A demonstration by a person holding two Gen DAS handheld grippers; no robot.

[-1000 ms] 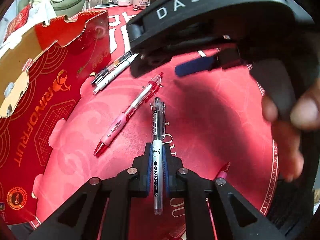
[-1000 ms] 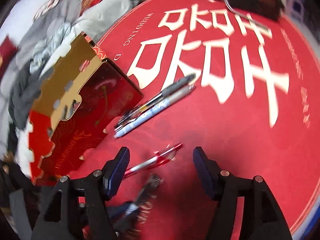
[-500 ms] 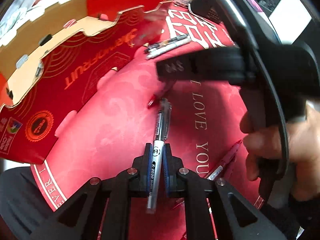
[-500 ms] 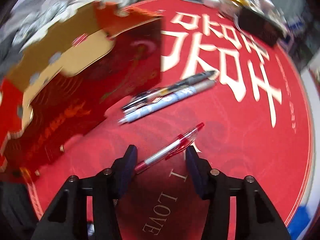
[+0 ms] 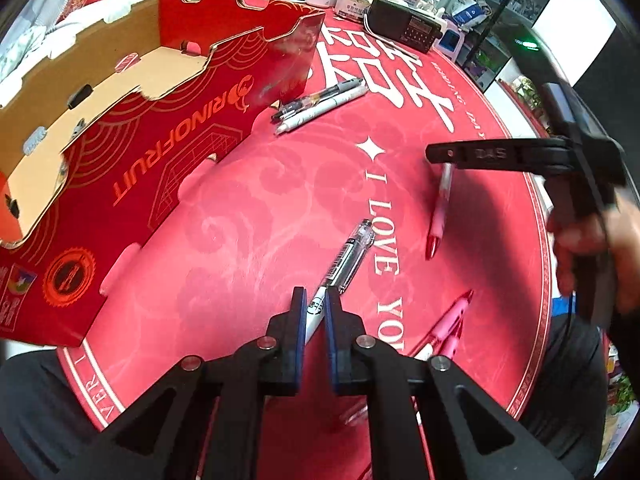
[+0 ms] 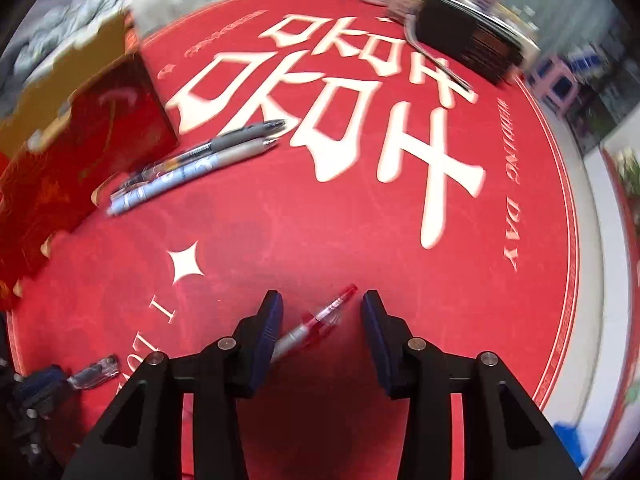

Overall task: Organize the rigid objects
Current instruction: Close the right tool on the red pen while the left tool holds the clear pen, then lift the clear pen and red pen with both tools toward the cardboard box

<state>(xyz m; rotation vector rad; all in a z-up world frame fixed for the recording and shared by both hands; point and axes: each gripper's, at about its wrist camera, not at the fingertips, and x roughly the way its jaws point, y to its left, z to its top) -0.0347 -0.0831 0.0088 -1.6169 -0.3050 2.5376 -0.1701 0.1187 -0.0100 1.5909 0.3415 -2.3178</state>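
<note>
Black left gripper (image 5: 315,309) clamps a clear pen (image 5: 347,256). Right gripper's (image 6: 320,322) jaws, just closing, stand half open around a red pen (image 6: 316,325), not gripping it.

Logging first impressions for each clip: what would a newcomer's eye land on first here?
The round red tablecloth with big white characters fills both views. An open red fruit carton stands at its left edge, two pens lying beside it. In front, the left gripper clamps a black-and-white pen, while the right gripper, jaws just closing, straddles a red pen.
</note>
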